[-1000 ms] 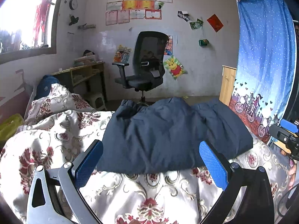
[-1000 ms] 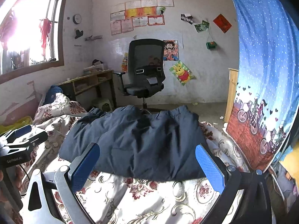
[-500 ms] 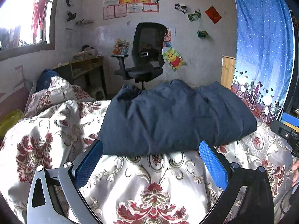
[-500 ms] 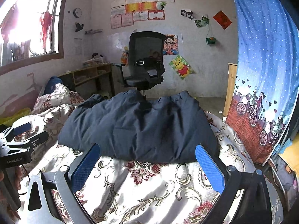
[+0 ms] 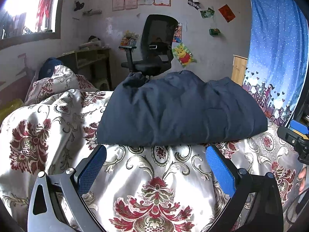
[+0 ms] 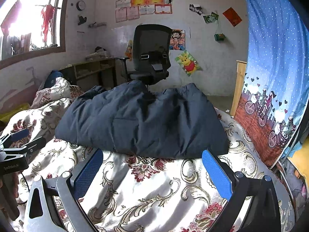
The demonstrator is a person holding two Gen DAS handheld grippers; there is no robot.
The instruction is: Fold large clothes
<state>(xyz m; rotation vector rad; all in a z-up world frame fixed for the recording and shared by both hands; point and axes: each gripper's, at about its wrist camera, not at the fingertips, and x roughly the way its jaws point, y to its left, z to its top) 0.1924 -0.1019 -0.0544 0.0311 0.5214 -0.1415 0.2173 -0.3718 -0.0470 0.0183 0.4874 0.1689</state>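
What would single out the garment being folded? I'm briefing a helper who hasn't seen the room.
Find the bed with the floral cover. On it, in front of the black office chair, lies a puffy navy jacket, folded into a bundle. It's the only plain dark item on the patterned bedding.

1. Your jacket [image 5: 179, 110] hides the chair [image 5: 152, 54] base and the floor behind it.
2. Your left gripper [image 5: 155, 171] is cut off at the bottom edge; so is your right gripper [image 6: 152, 174].
3. The wall papers [image 6: 146, 5] are too small to read.
4. The window [image 6: 29, 19] is blown out, nothing clear outside.
5. The far quilt [image 5: 150, 183] edge sits behind the jacket.
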